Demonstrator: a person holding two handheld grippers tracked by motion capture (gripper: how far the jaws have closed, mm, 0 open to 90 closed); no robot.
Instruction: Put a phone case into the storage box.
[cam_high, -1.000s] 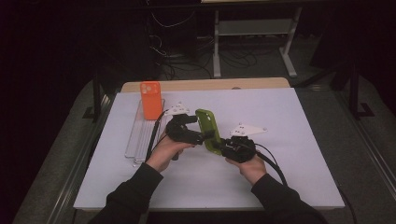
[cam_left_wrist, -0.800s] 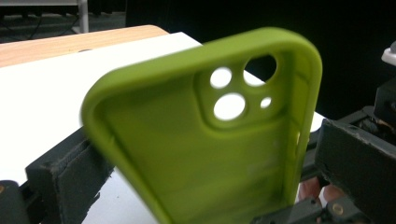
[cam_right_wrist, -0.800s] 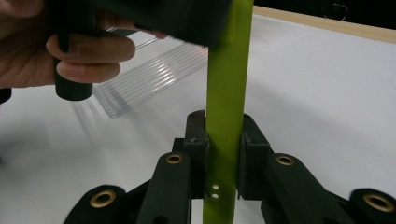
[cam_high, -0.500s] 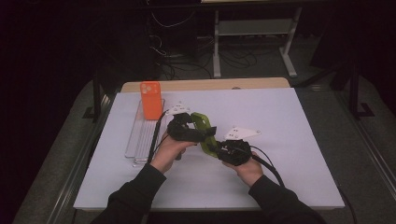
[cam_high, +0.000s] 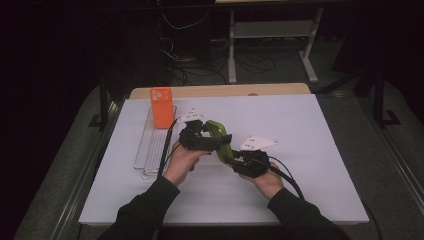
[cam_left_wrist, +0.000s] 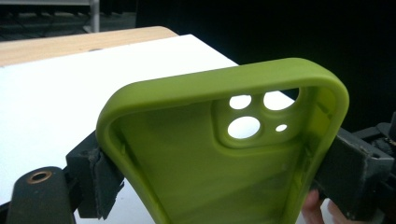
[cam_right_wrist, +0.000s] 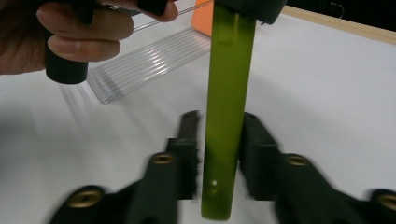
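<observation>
Left gripper (cam_high: 207, 142) clamps the green case (cam_left_wrist: 224, 154) across its width, one pad on each long edge; jaws stand wide and have just been closing a little onto it. Hollow side of the case faces my left camera, lens cut-outs at upper right. Case is held up off the white table (cam_high: 310, 130), tilted, between my two hands. Right gripper (cam_right_wrist: 219, 154) straddles the case's lower end edge-on; its jaws have just been opening, gaps show on both sides, so no grip there. Orange case (cam_high: 161, 107) stands apart at a clear tray (cam_high: 152, 150).
</observation>
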